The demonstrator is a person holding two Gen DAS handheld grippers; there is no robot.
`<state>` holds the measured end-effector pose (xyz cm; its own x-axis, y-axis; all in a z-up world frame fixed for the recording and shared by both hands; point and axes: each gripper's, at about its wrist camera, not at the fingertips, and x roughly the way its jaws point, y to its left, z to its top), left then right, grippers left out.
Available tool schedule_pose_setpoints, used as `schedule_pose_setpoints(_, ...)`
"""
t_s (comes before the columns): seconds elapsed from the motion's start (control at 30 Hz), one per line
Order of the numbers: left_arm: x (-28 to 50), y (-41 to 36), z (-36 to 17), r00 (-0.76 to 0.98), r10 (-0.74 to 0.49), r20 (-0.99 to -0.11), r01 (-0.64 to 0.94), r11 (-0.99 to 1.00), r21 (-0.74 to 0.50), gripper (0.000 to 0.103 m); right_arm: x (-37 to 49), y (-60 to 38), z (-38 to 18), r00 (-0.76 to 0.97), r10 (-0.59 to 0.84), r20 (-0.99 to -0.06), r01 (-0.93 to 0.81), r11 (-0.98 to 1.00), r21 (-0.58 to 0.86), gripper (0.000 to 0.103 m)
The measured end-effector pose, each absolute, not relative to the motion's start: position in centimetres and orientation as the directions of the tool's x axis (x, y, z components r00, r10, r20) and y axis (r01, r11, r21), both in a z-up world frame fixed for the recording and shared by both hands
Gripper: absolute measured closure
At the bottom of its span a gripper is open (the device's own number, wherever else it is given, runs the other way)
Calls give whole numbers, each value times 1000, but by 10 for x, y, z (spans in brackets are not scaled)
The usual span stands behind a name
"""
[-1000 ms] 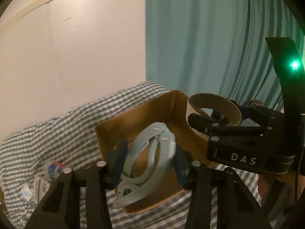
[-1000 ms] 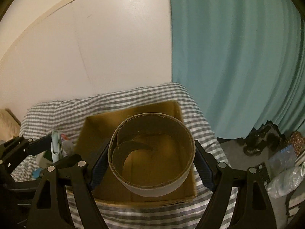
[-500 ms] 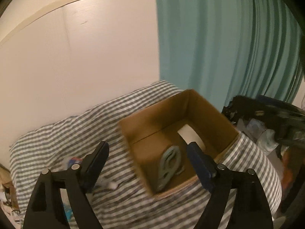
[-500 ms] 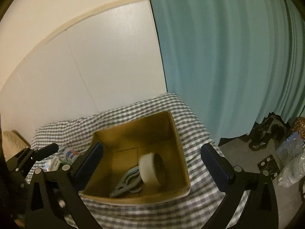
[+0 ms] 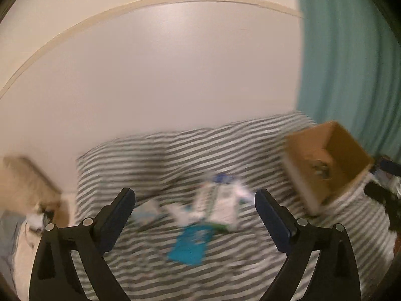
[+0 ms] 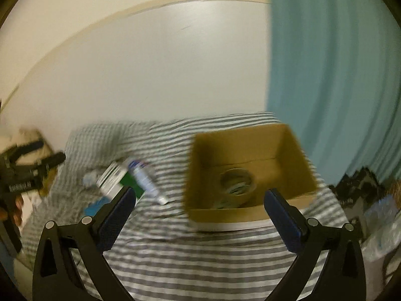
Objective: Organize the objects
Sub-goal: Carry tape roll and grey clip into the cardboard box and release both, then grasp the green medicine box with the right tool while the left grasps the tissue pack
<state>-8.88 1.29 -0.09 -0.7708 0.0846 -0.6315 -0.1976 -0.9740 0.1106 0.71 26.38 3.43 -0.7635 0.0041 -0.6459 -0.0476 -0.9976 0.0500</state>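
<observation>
Cardboard box (image 6: 250, 170), resting on the gingham-covered bed (image 6: 200, 250), now holds the tape roll (image 6: 238, 181) and the pale clamp-like tool beneath it, both of which were gripped a second ago and are now released. The left gripper (image 5: 194, 215) and right gripper (image 6: 200, 213) are seen with jaws spread wide and nothing between them, both swung leftward since the last frame. Blurred clutter is scattered left of the box: a white tube (image 6: 145, 181), a green-and-white packet (image 6: 117, 179) and a blue packet (image 5: 190, 245), with a teal curtain (image 6: 333, 75) behind.
</observation>
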Motion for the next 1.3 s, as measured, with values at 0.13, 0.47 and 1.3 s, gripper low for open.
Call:
schedule_pose_setpoints(0.13, -89, -41, -37, -759, 30, -650, -144, -982, 122, 0, -12, 194, 12, -732, -18, -681, 56, -998, -34, 0)
schedule_pose_setpoints(0.47, -107, -115, -109, -639, 58, -767, -58, -998, -27, 0, -69, 84, -41, -665, -9, -747, 81, -995, -59, 1)
schedule_pose_setpoints(1.3, -202, -121, -182, -570, 55, -820, 48, -994, -101, 0, -165, 59, -145, -623, 119, -773, -231, -972, 36, 0)
